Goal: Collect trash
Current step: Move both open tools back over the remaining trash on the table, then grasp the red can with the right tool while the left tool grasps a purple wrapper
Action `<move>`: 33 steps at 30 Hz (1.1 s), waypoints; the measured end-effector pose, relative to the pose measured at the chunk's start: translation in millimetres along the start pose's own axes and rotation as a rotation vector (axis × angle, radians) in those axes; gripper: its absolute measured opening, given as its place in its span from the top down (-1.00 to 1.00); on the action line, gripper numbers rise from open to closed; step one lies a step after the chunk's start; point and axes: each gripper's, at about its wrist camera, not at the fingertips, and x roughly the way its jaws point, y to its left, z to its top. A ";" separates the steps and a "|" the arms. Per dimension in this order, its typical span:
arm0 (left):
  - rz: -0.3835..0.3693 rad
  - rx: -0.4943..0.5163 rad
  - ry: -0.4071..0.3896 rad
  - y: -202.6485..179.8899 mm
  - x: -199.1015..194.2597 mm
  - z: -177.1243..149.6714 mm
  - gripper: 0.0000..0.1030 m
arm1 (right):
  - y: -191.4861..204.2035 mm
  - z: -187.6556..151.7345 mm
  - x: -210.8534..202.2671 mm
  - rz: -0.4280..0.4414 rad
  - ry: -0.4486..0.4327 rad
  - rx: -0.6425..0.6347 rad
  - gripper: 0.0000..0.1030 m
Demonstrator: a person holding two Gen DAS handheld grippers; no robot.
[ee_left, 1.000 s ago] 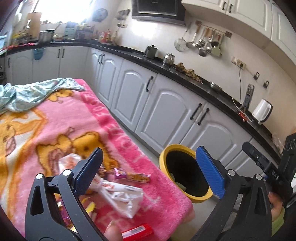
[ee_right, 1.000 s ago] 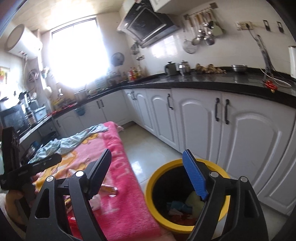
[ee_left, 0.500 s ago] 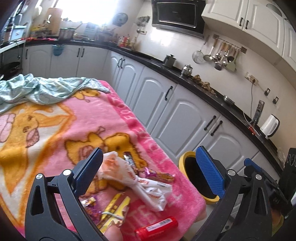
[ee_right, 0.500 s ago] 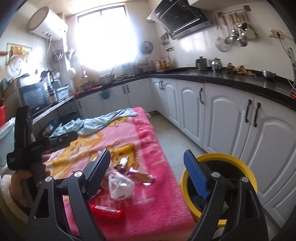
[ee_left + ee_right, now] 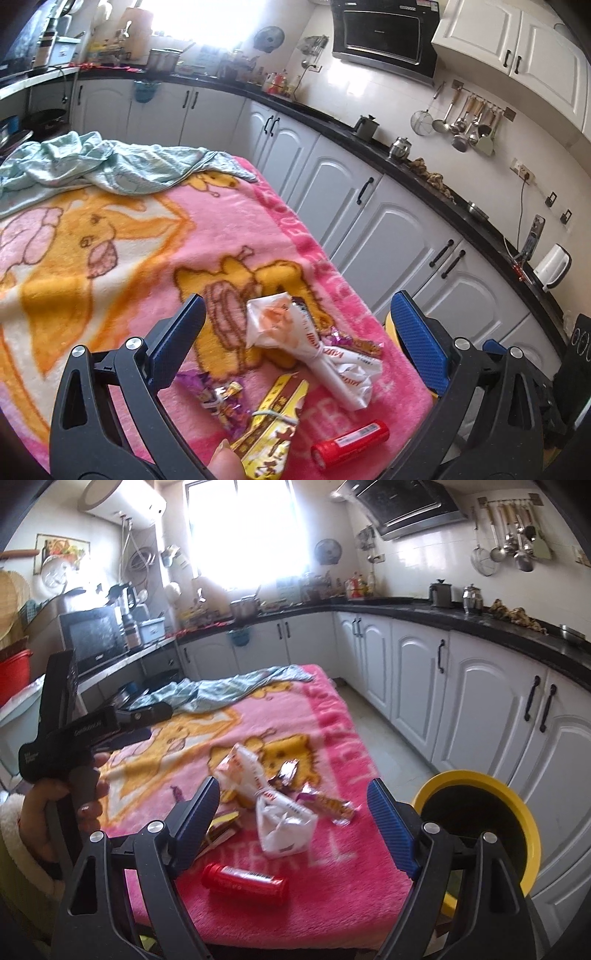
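Observation:
Trash lies on the pink blanket (image 5: 122, 236) near its right end: a crumpled white wrapper (image 5: 295, 332), a red tube (image 5: 351, 443), a yellow packet (image 5: 273, 428), a purple wrapper (image 5: 214, 398) and a small candy wrapper (image 5: 354, 345). My left gripper (image 5: 295, 343) is open and empty above the white wrapper. My right gripper (image 5: 295, 819) is open and empty above the same pile, with the white wrapper (image 5: 280, 819) and red tube (image 5: 243, 882) between its fingers. The yellow-rimmed bin (image 5: 517, 812) stands on the floor to the right of the table.
A light blue cloth (image 5: 92, 166) lies at the blanket's far end. White cabinets (image 5: 480, 709) under a black counter run along the right and back. The person's hand holding the left gripper's handle (image 5: 70, 738) shows at the left in the right wrist view.
Both grippers have swung left, away from the bin and over the trash pile on the blanket. Both stay open and empty.

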 end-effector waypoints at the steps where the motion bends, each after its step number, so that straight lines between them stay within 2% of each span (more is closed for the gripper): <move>1: 0.003 0.000 0.002 1.9 0.3 -0.8 -0.79 | 2.7 -2.0 1.7 0.007 0.009 -0.005 -0.54; 10: 0.065 -0.024 0.064 28.1 6.5 -21.6 -0.79 | 26.6 -28.1 23.6 0.080 0.130 -0.094 -0.54; 14: 0.101 -0.047 0.096 42.7 10.1 -31.8 -0.79 | 28.1 -45.6 39.0 0.105 0.213 -0.033 -0.54; 16: 0.114 -0.060 0.110 50.4 11.0 -37.0 -0.79 | 34.5 -53.1 43.3 0.102 0.232 -0.029 -0.58; 19: 0.124 -0.070 0.130 57.6 12.9 -43.4 -0.79 | 47.6 -63.2 51.0 0.096 0.252 -0.022 -0.74; 27: 0.123 -0.098 0.182 71.1 26.9 -56.5 -0.79 | 48.4 -77.1 69.4 0.039 0.293 0.046 -0.80; 33: 0.130 -0.153 0.215 84.1 41.0 -67.1 -0.79 | 51.5 -82.6 80.1 0.005 0.295 0.047 -0.83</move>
